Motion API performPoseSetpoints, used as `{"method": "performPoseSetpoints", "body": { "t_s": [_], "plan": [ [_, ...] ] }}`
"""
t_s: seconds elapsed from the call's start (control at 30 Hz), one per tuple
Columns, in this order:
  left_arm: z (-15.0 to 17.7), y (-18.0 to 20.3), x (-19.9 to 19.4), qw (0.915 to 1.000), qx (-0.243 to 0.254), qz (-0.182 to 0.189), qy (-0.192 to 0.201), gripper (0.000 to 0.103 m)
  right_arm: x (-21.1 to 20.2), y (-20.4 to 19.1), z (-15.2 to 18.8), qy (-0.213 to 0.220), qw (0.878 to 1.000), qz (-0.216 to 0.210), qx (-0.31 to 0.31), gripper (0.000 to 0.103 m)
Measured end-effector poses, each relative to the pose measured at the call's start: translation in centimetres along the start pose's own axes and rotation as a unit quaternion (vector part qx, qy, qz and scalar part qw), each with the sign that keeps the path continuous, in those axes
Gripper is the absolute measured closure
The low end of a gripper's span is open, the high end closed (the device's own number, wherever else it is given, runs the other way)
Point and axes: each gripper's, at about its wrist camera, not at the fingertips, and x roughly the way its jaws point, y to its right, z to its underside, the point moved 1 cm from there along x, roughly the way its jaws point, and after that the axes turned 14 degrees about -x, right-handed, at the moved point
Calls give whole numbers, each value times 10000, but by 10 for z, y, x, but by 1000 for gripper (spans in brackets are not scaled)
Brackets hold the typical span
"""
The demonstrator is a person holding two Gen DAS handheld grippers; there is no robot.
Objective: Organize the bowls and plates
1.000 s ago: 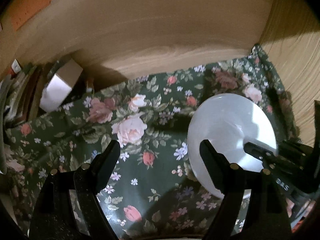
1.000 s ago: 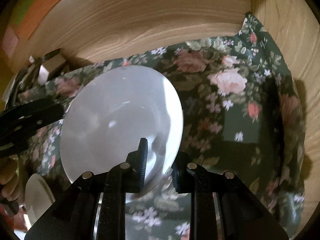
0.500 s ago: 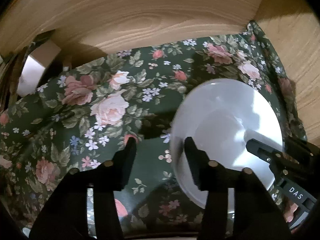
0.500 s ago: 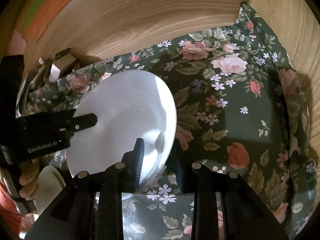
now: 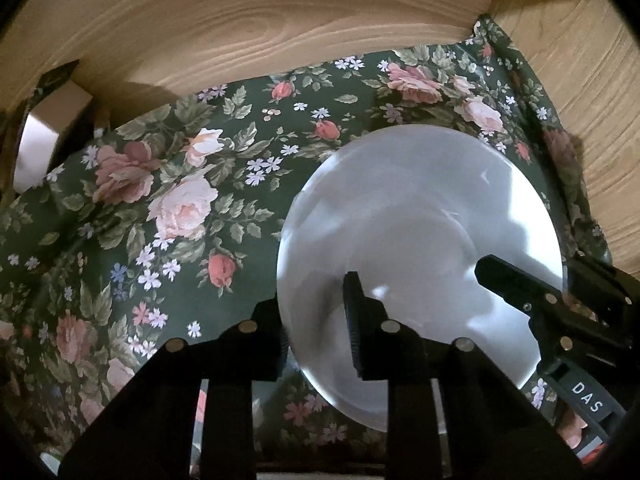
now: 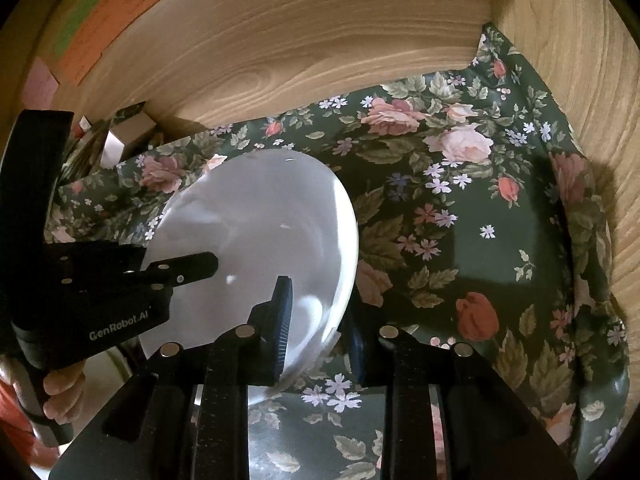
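Both-gripper plate step: plate (image 5: 420, 240) sits low over the floral cloth (image 5: 180, 208) inside a wood cabinet, right gripper (image 6: 316, 320) jaws clenched on its rim, left gripper (image 5: 316, 320) jaws straddling its near-left edge, grip unclear; next, probably lower it flat and release.

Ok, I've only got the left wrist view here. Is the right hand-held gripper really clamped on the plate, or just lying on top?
Observer: Clamped. The right wrist view shows the right hand-held gripper with one finger on the top face of the plate and the other under its rim.
Operator: Anything on the back wall that I'm missing?
Observer: Yes, an orange note and a green note are stuck on the wooden wall, upper left.
Operator: And behind the left hand-held gripper?
Observer: Bare fingers are wrapped round its handle.
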Motion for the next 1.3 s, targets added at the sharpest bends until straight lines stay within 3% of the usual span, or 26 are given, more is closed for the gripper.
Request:
{"method": "performPoseSetpoints", "body": {
  "t_s": [0.7,1.3],
  "plan": [
    [35,-37,-103,9943,-369,482,878,79,-75,-54,-8,805,9959,-10,-414,80],
    [100,-118,-154,9864,-977,458,1243,79,-75,-137,4,845,9908,-433,-966,80]
  ]
}}
